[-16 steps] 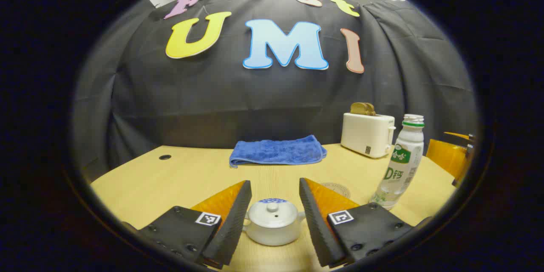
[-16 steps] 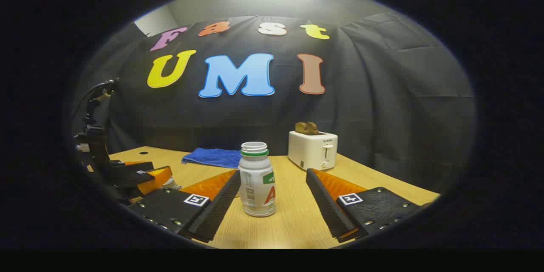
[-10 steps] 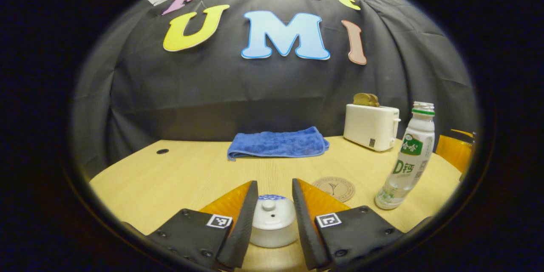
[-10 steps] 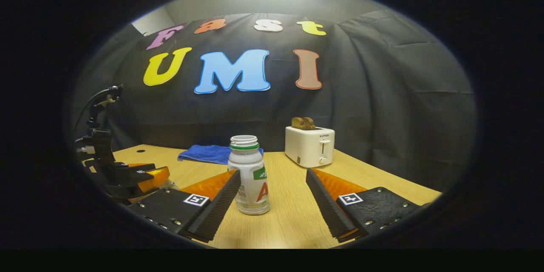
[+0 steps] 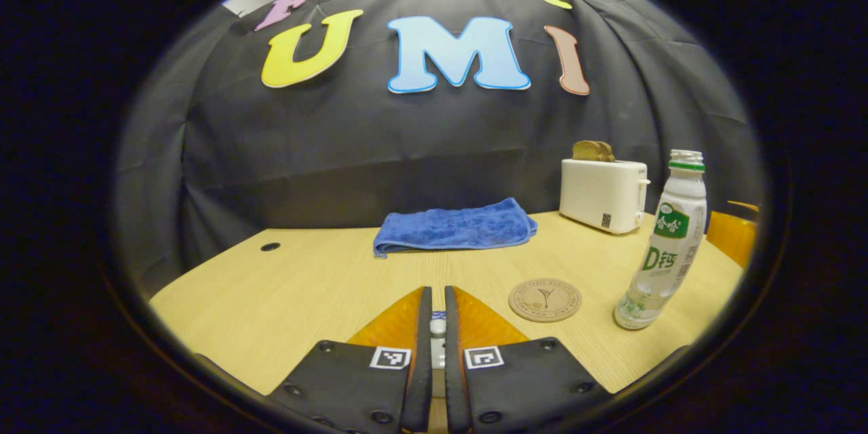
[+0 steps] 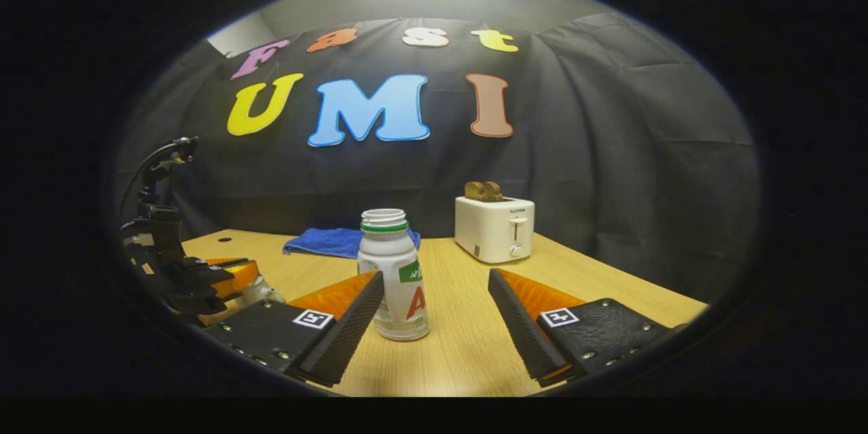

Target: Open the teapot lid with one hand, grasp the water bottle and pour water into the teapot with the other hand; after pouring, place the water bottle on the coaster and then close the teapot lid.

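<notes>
We see the teapot lid knob [image 5: 438, 326] as a small white piece in the narrow gap between the 2 fingers of the left hand-held gripper [image 5: 438, 312], low in the left gripper view. The fingers stand almost together and they pinch this knob from both sides. The body of the teapot [image 6: 261, 291] is hidden behind these fingers there, but in the right gripper view we see a part of it, white and round, under the left hand-held gripper [image 6: 230, 278] at the left side of the tabletop [image 6: 461, 352].

The water bottle [image 5: 663, 244] stands upright on the tabletop [image 5: 305, 285], to the right of the teapot, with its cap off and a little water in the bottom. In the right gripper view the water bottle [image 6: 395, 276] stands between the fingers of the right hand-held gripper [image 6: 434, 308], closer to the left finger. These fingers are spread wide; we cannot tell if the left one touches the bottle, and the right one is clearly apart from it.

The round coaster [image 5: 544, 300] lies flat between the teapot and the bottle, with nothing on it.

Farther back, a folded blue towel [image 5: 453, 228] lies near the wall, and a white toaster [image 5: 602, 194] with bread slices in it stands to its right.
</notes>
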